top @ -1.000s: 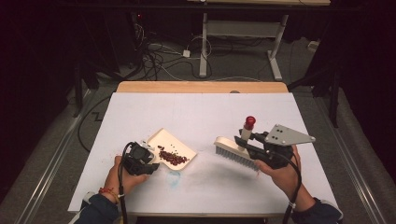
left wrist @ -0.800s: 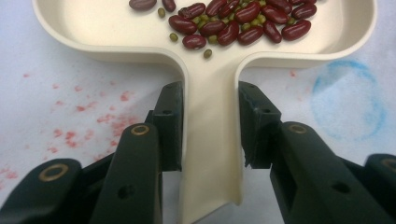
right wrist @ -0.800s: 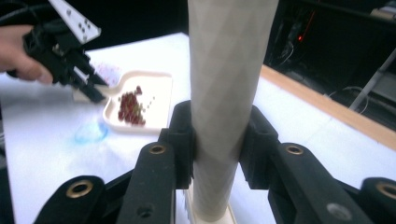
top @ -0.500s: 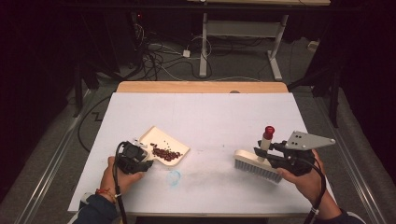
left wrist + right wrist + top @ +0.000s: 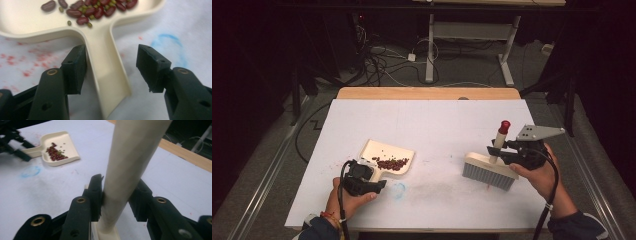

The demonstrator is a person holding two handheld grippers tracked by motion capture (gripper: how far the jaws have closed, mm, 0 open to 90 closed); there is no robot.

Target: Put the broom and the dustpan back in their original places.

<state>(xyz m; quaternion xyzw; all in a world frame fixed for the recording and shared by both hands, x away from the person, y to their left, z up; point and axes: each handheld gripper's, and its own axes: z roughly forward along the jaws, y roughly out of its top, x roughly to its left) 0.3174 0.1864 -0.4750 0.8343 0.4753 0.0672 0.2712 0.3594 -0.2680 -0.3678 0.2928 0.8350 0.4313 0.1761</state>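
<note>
Left gripper (image 5: 379, 184): held low at the near left of the white-covered table (image 5: 432, 120); black jaws spread wide, one on each side of the dustpan handle; the left jaw is just beside the handle, though contact is unclear, and the right jaw stands apart.
Cream plastic dustpan (image 5: 384, 152): lies flat left of centre, long axis running from the handle near the left gripper to the open lip farther away.
Red and green beans (image 5: 92, 11): heaped in the pan toward the handle end.
Blue ring mark (image 5: 399, 190): on the cover just right of the handle, with faint red specks nearby.
White brush with grey bristles (image 5: 489, 171): stands bristles-down right of centre, well apart from the dustpan; its cream, red-tipped handle (image 5: 500, 136) rises upright, slightly tilted.
Right gripper (image 5: 496, 150): jaws closed on that handle's lower part.
</note>
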